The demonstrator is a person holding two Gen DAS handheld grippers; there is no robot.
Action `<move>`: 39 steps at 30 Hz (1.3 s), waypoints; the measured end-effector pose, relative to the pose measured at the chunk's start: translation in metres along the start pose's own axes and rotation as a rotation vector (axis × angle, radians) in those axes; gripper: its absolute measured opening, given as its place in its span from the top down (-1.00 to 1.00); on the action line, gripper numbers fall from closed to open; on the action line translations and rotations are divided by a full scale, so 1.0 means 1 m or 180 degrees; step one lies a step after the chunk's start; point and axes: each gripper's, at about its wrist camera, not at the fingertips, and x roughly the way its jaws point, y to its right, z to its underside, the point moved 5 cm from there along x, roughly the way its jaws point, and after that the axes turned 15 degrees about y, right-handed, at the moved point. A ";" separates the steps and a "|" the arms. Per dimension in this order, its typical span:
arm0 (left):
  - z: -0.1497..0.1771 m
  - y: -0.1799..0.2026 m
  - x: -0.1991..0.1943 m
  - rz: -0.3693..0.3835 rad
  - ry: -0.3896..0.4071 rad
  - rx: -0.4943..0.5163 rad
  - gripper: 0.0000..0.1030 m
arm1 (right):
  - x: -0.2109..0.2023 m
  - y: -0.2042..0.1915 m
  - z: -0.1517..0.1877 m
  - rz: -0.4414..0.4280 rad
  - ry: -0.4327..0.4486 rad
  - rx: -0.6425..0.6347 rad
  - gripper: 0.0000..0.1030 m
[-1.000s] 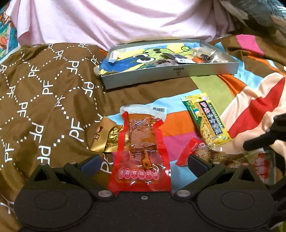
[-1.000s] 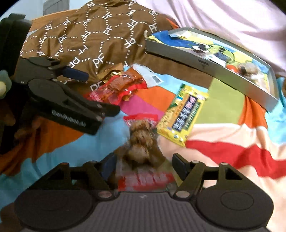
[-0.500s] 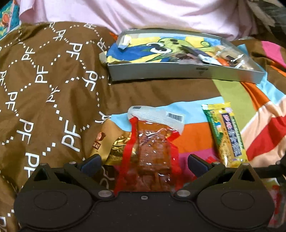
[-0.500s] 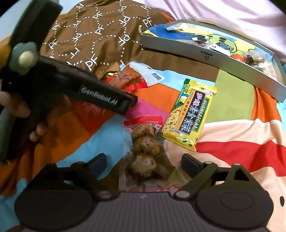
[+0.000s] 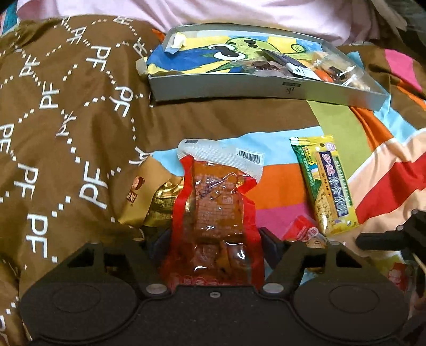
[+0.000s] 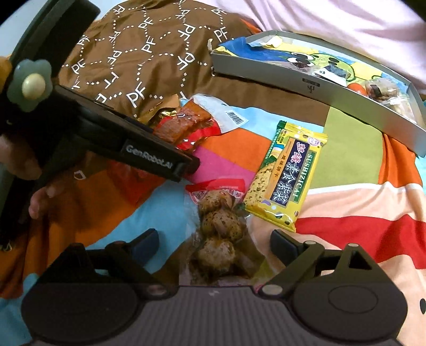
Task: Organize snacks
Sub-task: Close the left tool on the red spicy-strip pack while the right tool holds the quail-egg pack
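My left gripper (image 5: 214, 243) is shut on a red packet of dried tofu (image 5: 217, 210), which also shows in the right wrist view (image 6: 186, 125). My right gripper (image 6: 214, 243) is open, its fingers on either side of a clear packet of meatballs (image 6: 219, 226) lying on the bedspread. A yellow seaweed snack bar (image 6: 286, 177) lies beside it, also in the left wrist view (image 5: 327, 183). A grey tray (image 5: 266, 87) with a cartoon liner holds several snacks at its right end; it shows in the right wrist view too (image 6: 314, 87).
A gold and brown wrapped snack (image 5: 151, 197) lies partly under the red packet. A brown patterned quilt (image 5: 58, 127) covers the left side. A person in a pink shirt (image 5: 239, 10) sits behind the tray. The left gripper's body (image 6: 106, 138) crosses the right wrist view.
My left gripper has closed on the red tofu packet. My right gripper has opened wider around the meatball packet and drawn back slightly.
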 end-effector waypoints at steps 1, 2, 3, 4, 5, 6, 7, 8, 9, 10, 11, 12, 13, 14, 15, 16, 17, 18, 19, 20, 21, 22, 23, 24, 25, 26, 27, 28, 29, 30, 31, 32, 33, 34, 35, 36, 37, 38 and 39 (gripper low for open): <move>0.000 0.000 -0.002 0.0014 -0.0016 -0.0025 -0.36 | 0.000 0.000 0.000 0.0003 -0.0003 0.0016 -0.82; 0.001 -0.001 -0.002 0.0031 -0.0033 -0.0039 -0.36 | 0.000 0.001 0.000 0.0003 -0.0006 0.0026 -0.82; 0.002 -0.001 -0.004 0.0052 -0.0049 -0.0039 -0.36 | 0.000 0.002 0.000 0.0007 -0.0009 0.0041 -0.81; 0.003 -0.001 -0.006 0.0080 -0.0062 -0.0029 -0.36 | 0.000 0.002 0.000 0.0013 -0.0015 0.0056 -0.81; 0.005 -0.001 -0.008 0.0121 -0.0080 -0.0031 -0.36 | 0.000 0.003 0.000 0.0018 -0.0019 0.0068 -0.81; 0.006 0.000 -0.009 0.0157 -0.0106 -0.0038 -0.36 | -0.001 0.003 0.001 0.0021 -0.0026 0.0082 -0.81; 0.009 0.000 -0.011 0.0201 -0.0148 -0.0040 -0.36 | -0.002 0.004 0.001 0.0023 -0.0033 0.0092 -0.81; 0.012 0.001 -0.013 0.0251 -0.0197 -0.0020 -0.37 | -0.004 0.003 0.002 0.0027 -0.0038 0.0103 -0.81; 0.015 0.001 -0.016 0.0307 -0.0251 0.0038 -0.37 | -0.005 0.003 0.002 0.0028 -0.0048 0.0118 -0.81; 0.017 0.001 -0.019 0.0344 -0.0280 0.0098 -0.37 | -0.007 0.004 0.003 0.0023 -0.0060 0.0130 -0.81; 0.020 0.001 -0.023 0.0380 -0.0294 0.0157 -0.39 | -0.008 0.004 0.004 0.0015 -0.0071 0.0135 -0.81; 0.021 0.000 -0.025 0.0413 -0.0307 0.0196 -0.43 | -0.010 0.004 0.004 0.0010 -0.0076 0.0134 -0.82; 0.022 -0.001 -0.027 0.0438 -0.0313 0.0198 -0.44 | -0.011 0.004 0.004 0.0006 -0.0076 0.0128 -0.82; 0.022 -0.002 -0.029 0.0466 -0.0311 0.0171 -0.48 | -0.011 0.004 0.004 0.0005 -0.0076 0.0124 -0.83; 0.022 -0.003 -0.029 0.0472 -0.0303 0.0123 -0.53 | -0.011 0.004 0.004 0.0002 -0.0075 0.0123 -0.85; 0.022 -0.004 -0.029 0.0454 -0.0285 0.0073 -0.56 | -0.010 0.004 0.004 -0.0001 -0.0070 0.0123 -0.86; 0.022 -0.005 -0.028 0.0432 -0.0266 0.0024 -0.58 | -0.009 0.005 0.005 0.0002 -0.0059 0.0116 -0.87; 0.022 -0.004 -0.027 0.0417 -0.0251 -0.0006 -0.58 | -0.008 0.005 0.005 0.0011 -0.0046 0.0101 -0.89; 0.022 -0.004 -0.026 0.0406 -0.0228 -0.0022 -0.59 | -0.007 0.005 0.005 0.0023 -0.0035 0.0086 -0.89; 0.021 -0.005 -0.024 0.0400 -0.0207 -0.0032 -0.62 | -0.005 0.006 0.004 0.0034 -0.0027 0.0083 -0.89; 0.020 -0.004 -0.022 0.0388 -0.0183 -0.0040 -0.65 | -0.004 0.007 0.004 0.0042 -0.0017 0.0087 -0.89; 0.019 -0.004 -0.021 0.0377 -0.0165 -0.0039 -0.67 | -0.003 0.007 0.004 0.0049 -0.0008 0.0091 -0.89; 0.018 -0.004 -0.021 0.0374 -0.0148 -0.0031 -0.69 | -0.002 0.008 0.004 0.0052 -0.0003 0.0098 -0.89; 0.018 -0.002 -0.020 0.0388 -0.0138 -0.0008 -0.69 | -0.001 0.009 0.004 0.0057 -0.0003 0.0109 -0.89; 0.018 -0.001 -0.019 0.0401 -0.0140 0.0030 -0.69 | 0.000 0.010 0.004 0.0060 -0.0009 0.0121 -0.88; 0.018 0.001 -0.018 0.0407 -0.0143 0.0075 -0.69 | 0.000 0.010 0.004 0.0059 -0.0014 0.0125 -0.88; 0.018 0.003 -0.017 0.0410 -0.0149 0.0116 -0.69 | 0.000 0.009 0.004 0.0062 -0.0015 0.0122 -0.86; 0.019 0.005 -0.016 0.0412 -0.0161 0.0154 -0.69 | -0.001 0.009 0.004 0.0061 -0.0017 0.0125 -0.84; 0.020 0.006 -0.015 0.0411 -0.0169 0.0187 -0.69 | -0.001 0.008 0.004 0.0056 -0.0020 0.0135 -0.80; 0.020 0.007 -0.015 0.0409 -0.0173 0.0225 -0.69 | -0.002 0.007 0.004 0.0051 -0.0022 0.0142 -0.75; 0.021 0.008 -0.014 0.0408 -0.0184 0.0274 -0.69 | -0.003 0.006 0.005 0.0048 -0.0024 0.0144 -0.72; 0.021 0.010 -0.014 0.0412 -0.0195 0.0333 -0.69 | -0.004 0.005 0.005 0.0048 -0.0027 0.0136 -0.67; 0.022 0.011 -0.014 0.0414 -0.0204 0.0395 -0.69 | -0.004 0.004 0.005 0.0045 -0.0030 0.0125 -0.62; 0.022 0.012 -0.014 0.0415 -0.0213 0.0445 -0.69 | -0.005 0.003 0.005 0.0047 -0.0033 0.0116 -0.61; 0.023 0.012 -0.014 0.0415 -0.0214 0.0475 -0.68 | -0.005 0.002 0.005 0.0050 -0.0036 0.0110 -0.59; 0.023 0.012 -0.014 0.0411 -0.0212 0.0489 -0.68 | -0.005 0.002 0.005 0.0049 -0.0038 0.0112 -0.59; 0.024 0.012 -0.014 0.0404 -0.0210 0.0498 -0.68 | -0.005 0.002 0.005 0.0047 -0.0040 0.0119 -0.58; 0.024 0.012 -0.014 0.0396 -0.0210 0.0510 -0.66 | -0.005 0.002 0.005 0.0044 -0.0039 0.0126 -0.58; 0.024 0.012 -0.015 0.0392 -0.0209 0.0519 -0.62 | -0.005 0.002 0.005 0.0041 -0.0038 0.0135 -0.58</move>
